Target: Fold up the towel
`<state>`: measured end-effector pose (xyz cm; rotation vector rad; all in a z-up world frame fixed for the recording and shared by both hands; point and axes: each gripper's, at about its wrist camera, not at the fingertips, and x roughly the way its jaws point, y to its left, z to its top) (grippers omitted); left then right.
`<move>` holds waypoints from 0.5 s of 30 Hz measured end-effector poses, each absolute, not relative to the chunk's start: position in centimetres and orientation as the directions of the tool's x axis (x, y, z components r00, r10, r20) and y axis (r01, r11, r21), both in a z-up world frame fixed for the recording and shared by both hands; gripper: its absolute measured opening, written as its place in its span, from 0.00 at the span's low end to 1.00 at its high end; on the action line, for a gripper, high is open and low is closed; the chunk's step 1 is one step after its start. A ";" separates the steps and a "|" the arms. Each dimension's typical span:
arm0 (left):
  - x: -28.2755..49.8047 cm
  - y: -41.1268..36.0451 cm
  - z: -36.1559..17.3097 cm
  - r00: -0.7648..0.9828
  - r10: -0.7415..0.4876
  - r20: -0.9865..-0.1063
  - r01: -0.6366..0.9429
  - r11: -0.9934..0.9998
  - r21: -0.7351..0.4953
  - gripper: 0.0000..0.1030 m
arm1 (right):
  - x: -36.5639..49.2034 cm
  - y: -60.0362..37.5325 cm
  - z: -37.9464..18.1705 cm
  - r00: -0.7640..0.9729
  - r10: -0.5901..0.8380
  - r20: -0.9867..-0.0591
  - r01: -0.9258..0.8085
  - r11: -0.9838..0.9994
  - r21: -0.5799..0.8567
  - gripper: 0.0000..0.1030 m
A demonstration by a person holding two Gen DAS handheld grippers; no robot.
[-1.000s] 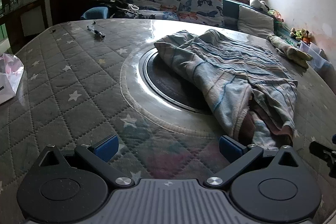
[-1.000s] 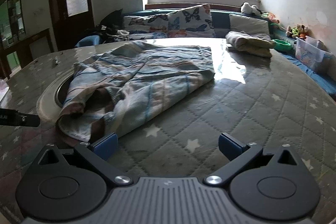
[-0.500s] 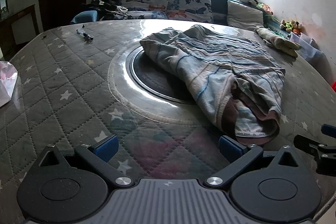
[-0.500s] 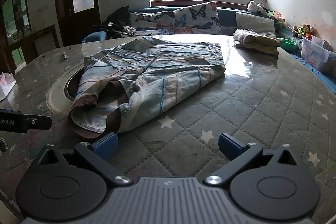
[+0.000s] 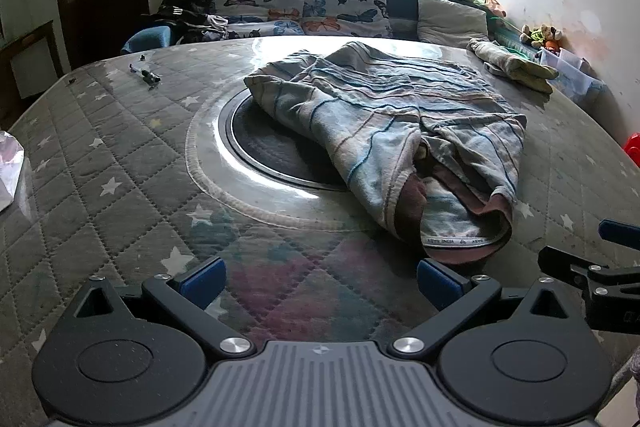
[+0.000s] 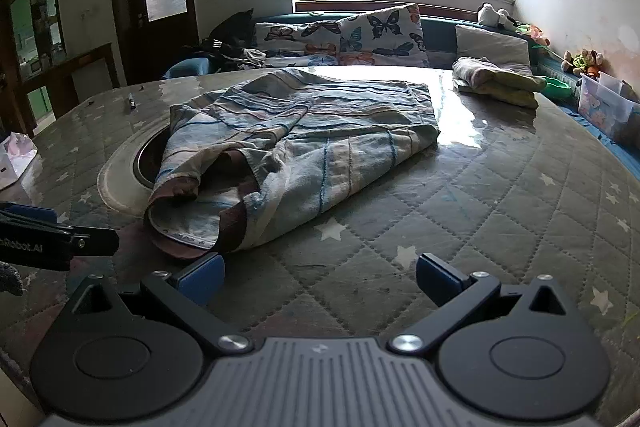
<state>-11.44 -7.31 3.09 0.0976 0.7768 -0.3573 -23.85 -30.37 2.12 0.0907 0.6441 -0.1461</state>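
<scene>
A crumpled blue-striped towel (image 5: 400, 131) with a brown border lies in a heap across the middle of the quilted table (image 5: 100, 163), partly over a round dark inset (image 5: 264, 147). Its near brown-edged corner (image 5: 460, 243) faces me. My left gripper (image 5: 320, 281) hangs open just short of that corner, nothing between its blue pads. In the right wrist view the towel (image 6: 304, 143) lies ahead and to the left. My right gripper (image 6: 320, 277) is open too, its left pad close to the towel's near edge (image 6: 188, 243).
A second folded cloth (image 6: 496, 83) rests at the table's far right. Small dark bits (image 5: 146, 75) lie at the far left, a pale bag (image 5: 10, 167) at the left edge. Cushions (image 5: 340, 7) and a storage bin (image 6: 604, 107) line the back and right wall.
Both grippers have drawn back and swung a little, so the towel's near corner now sits further ahead of them. The towel itself has not moved. Both stay open.
</scene>
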 end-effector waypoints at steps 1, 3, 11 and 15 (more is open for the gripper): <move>-11.4 -7.3 3.1 0.656 -0.279 -0.701 0.351 0.935 -0.044 1.00 | -23.8 -30.3 2.1 0.790 -0.107 -0.604 0.163 0.986 0.038 1.00; -11.5 -7.4 3.0 0.655 -0.280 -0.702 0.353 0.935 -0.043 1.00 | -23.7 -30.3 2.2 0.789 -0.107 -0.605 0.162 0.986 0.038 1.00; -11.3 -7.8 2.9 0.649 -0.282 -0.707 0.361 0.932 -0.040 1.00 | -23.5 -30.3 2.0 0.786 -0.107 -0.609 0.164 0.986 0.039 1.00; -11.2 -8.0 2.8 0.645 -0.281 -0.711 0.363 0.931 -0.039 1.00 | -23.4 -30.4 1.9 0.783 -0.106 -0.612 0.166 0.985 0.042 1.00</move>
